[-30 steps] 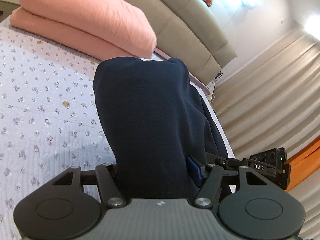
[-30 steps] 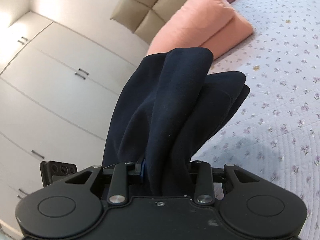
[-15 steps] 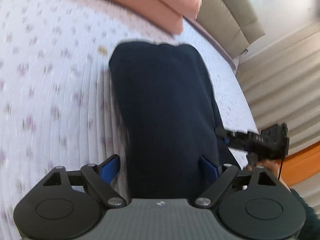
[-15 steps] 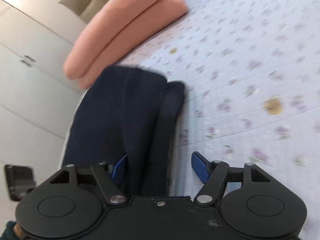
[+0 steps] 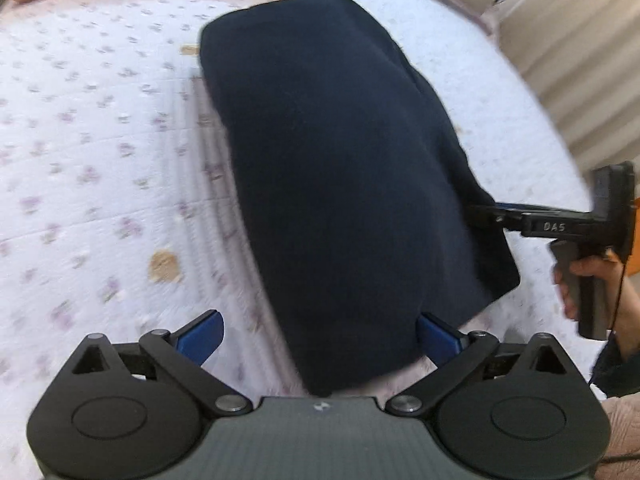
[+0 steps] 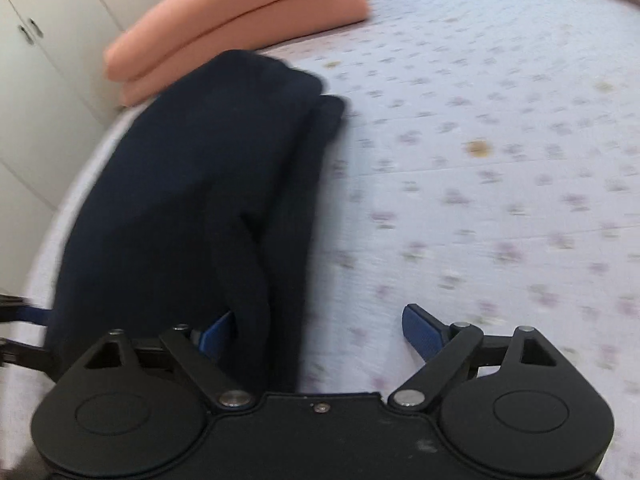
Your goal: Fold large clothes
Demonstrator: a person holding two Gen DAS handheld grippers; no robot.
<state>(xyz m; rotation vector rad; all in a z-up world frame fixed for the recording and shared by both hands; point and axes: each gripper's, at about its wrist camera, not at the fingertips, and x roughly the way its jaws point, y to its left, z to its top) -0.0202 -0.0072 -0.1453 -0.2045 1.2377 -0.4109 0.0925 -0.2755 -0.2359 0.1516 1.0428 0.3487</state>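
Navy garment (image 5: 340, 168) is lying folded on the bed (image 5: 100, 140), long axis running away from both grippers. Left gripper (image 5: 320, 332) and right gripper (image 6: 316, 330) are gaping wide, gripping nothing, straddling its near end.

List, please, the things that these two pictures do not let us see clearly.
- Kind of dark navy garment: its folds hide sleeves or legs, in both views.
- Near end of the garment: the left gripper body covers it in the left wrist view.
- Bedspread print: motion blur smears it, right wrist view.
- Folded pink blanket: cut by the top edge in both views.
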